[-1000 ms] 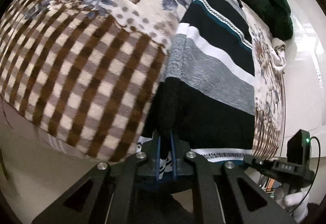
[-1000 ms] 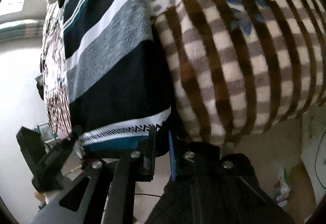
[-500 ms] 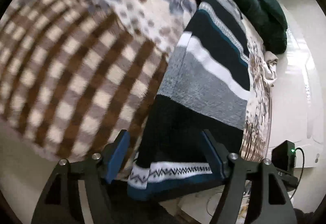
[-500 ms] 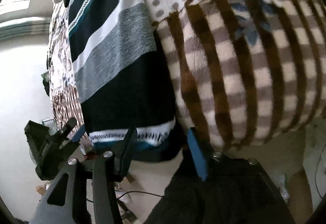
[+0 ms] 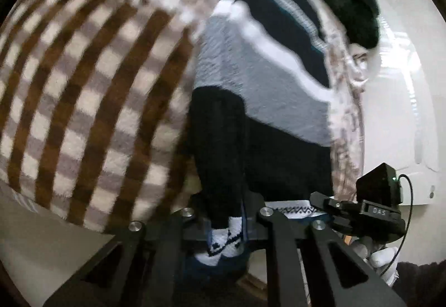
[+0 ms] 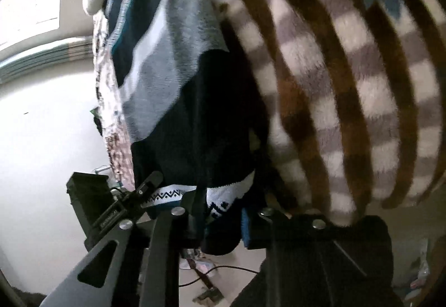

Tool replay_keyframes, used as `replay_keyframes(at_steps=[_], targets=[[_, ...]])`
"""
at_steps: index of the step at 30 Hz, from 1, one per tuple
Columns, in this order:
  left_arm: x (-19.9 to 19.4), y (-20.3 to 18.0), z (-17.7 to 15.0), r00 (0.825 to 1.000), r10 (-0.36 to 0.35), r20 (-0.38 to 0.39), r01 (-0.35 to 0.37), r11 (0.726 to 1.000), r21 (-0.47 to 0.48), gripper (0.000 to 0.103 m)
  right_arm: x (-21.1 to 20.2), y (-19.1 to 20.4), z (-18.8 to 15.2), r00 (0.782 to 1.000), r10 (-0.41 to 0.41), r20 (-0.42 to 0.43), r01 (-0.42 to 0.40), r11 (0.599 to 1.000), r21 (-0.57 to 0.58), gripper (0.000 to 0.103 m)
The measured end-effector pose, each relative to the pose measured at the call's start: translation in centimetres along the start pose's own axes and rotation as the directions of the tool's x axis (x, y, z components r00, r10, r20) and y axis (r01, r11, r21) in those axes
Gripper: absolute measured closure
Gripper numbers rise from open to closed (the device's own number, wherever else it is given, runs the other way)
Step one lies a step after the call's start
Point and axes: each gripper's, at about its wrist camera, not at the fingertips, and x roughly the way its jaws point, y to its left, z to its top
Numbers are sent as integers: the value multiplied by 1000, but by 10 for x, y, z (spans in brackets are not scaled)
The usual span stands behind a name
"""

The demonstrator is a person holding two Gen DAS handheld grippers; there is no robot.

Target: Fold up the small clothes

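Striped and fuzzy, the sweater [image 5: 267, 61] lies on the checked blanket [image 5: 83, 100] on the bed. Your left gripper [image 5: 225, 226] pinches one hem corner, and your right gripper [image 6: 220, 220] pinches the other. Both views are blurry, and cloth hides the fingers' tips.
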Motion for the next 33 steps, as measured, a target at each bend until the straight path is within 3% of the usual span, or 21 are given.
replay_keyframes(at_steps=[6,12,14,17,21,25,27,29,31,33], targets=[[-34,-28,16,995,-68,76,70,997,-33,92,-27,46,3,997,60,39,-58,996,-61,86],[-70,-63,65,966,-176,189,191,979,-66,92,-58,110,29,986,123,110,-109,985,-131,86],[-77,-74,92,947,-225,230,244,968,-57,92,-64,135,45,980,142,140,-120,980,-157,86],[-74,-89,142,923,-259,283,279,960,-33,92,-74,164,81,968,165,187,-129,973,-192,86],[-55,-93,217,899,-286,331,315,949,-35,92,-87,191,153,950,174,259,-112,965,-235,86],[-22,-94,285,895,-295,335,325,945,-34,91,-90,209,234,930,148,335,-69,969,-238,86],[-2,-90,319,902,-286,323,319,946,-55,91,-82,217,280,924,121,364,-43,975,-216,86],[20,-83,358,910,-288,299,327,941,-86,85,-72,220,318,923,112,368,-42,980,-193,86],[36,-72,389,917,-297,265,341,930,-139,63,-62,219,356,921,101,377,-47,988,-149,82],[38,-64,410,907,-333,259,382,908,-171,47,-51,216,391,937,110,332,-88,993,-80,77]])
